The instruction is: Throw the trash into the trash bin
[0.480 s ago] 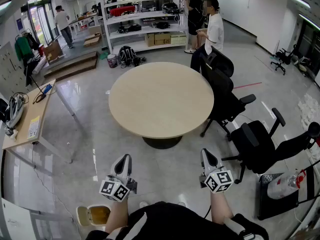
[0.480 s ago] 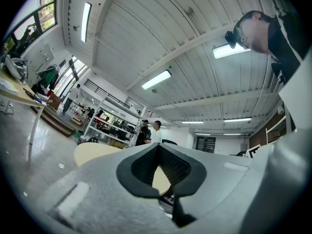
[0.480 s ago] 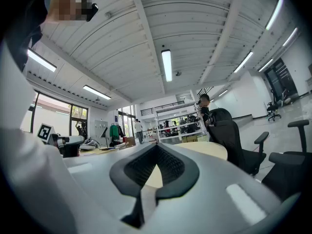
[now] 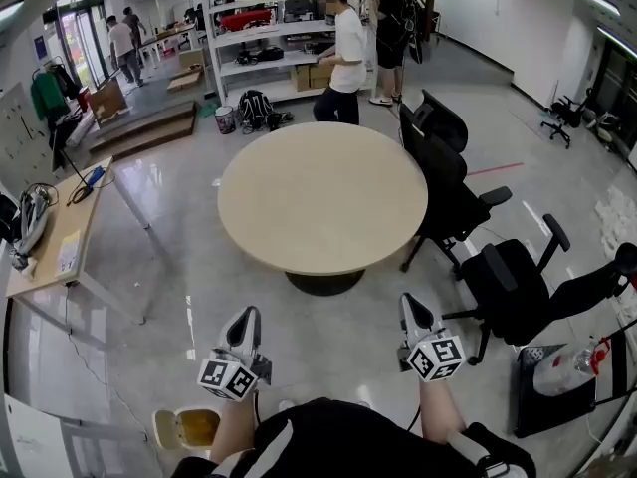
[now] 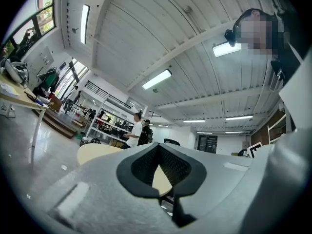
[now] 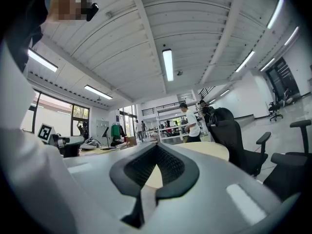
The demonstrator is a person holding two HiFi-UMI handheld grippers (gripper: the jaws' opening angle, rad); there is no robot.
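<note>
A cream trash bin [image 4: 187, 428] stands on the floor by the person's left arm, its inside yellowish-brown and its contents unclear. The left gripper [image 4: 248, 315] has its jaws pressed together, holding nothing. Beyond it stands the round bench [image 4: 321, 197]. The right gripper [image 4: 412, 303] is likewise closed and empty.

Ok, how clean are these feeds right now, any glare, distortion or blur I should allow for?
Head view: sharp, evenly lit, fisheye bending at the edges, window glare on the glossy grey floor. Left gripper view: dark round vignette, white ceiling light strip blown out, the grey fingers soft up close. Right gripper view: same vignette, long ceiling tube overexposed, background sharp.
</note>
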